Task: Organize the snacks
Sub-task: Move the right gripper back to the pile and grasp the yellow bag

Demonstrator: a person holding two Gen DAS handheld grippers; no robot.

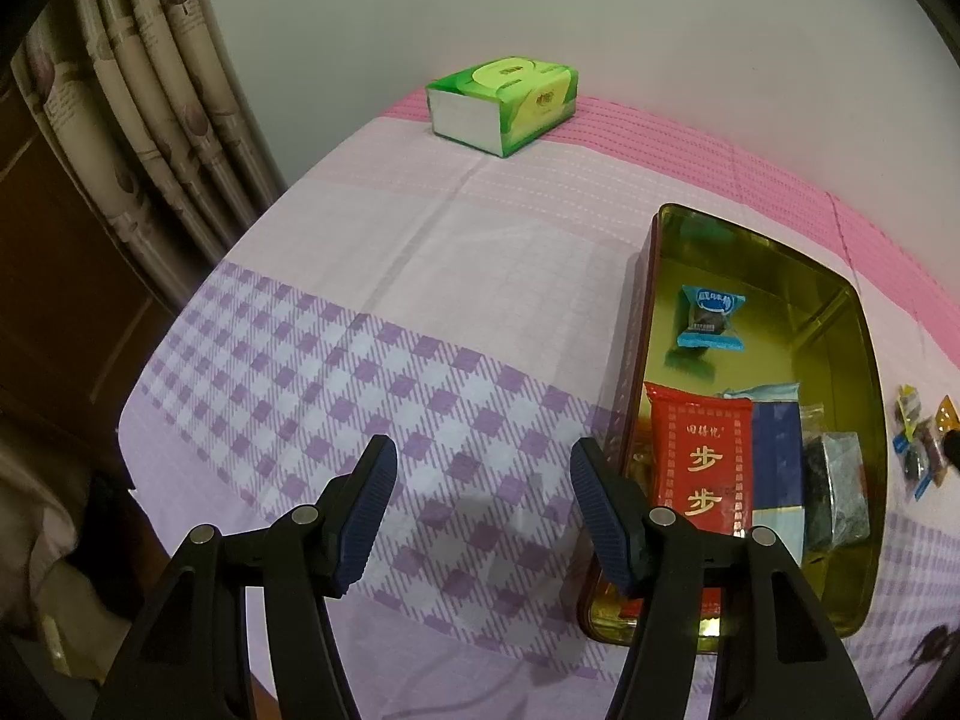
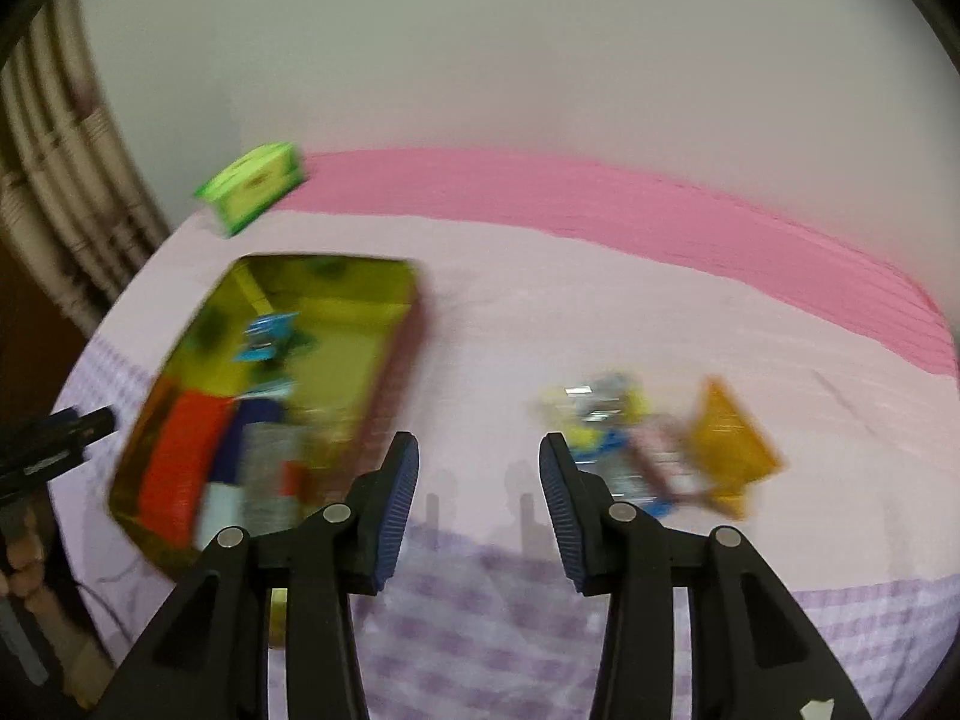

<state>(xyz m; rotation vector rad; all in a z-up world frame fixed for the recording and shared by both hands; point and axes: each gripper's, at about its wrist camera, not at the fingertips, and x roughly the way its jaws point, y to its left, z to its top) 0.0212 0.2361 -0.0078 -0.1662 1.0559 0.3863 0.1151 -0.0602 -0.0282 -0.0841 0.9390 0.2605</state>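
A gold tin box (image 1: 852, 312) lies on the checked cloth at the right of the left wrist view. It holds a red packet (image 1: 699, 456), a small blue-wrapped snack (image 1: 711, 318), a dark blue packet (image 1: 777, 456) and a dark wrapped piece (image 1: 837, 486). My left gripper (image 1: 483, 468) hangs open and empty above the cloth, left of the tin. The right wrist view is blurred: the tin (image 2: 384, 276) lies to the left, and loose snacks (image 2: 606, 420) with an orange packet (image 2: 729, 444) lie to the right. My right gripper (image 2: 479, 459) is open and empty between them.
A green tissue pack (image 1: 504, 102) sits at the far edge of the table by the wall. Curtains (image 1: 138, 108) hang at the left. A few loose snacks (image 1: 918, 438) lie right of the tin. The other gripper (image 2: 54, 438) and a hand (image 2: 24, 558) show at the left of the right wrist view.
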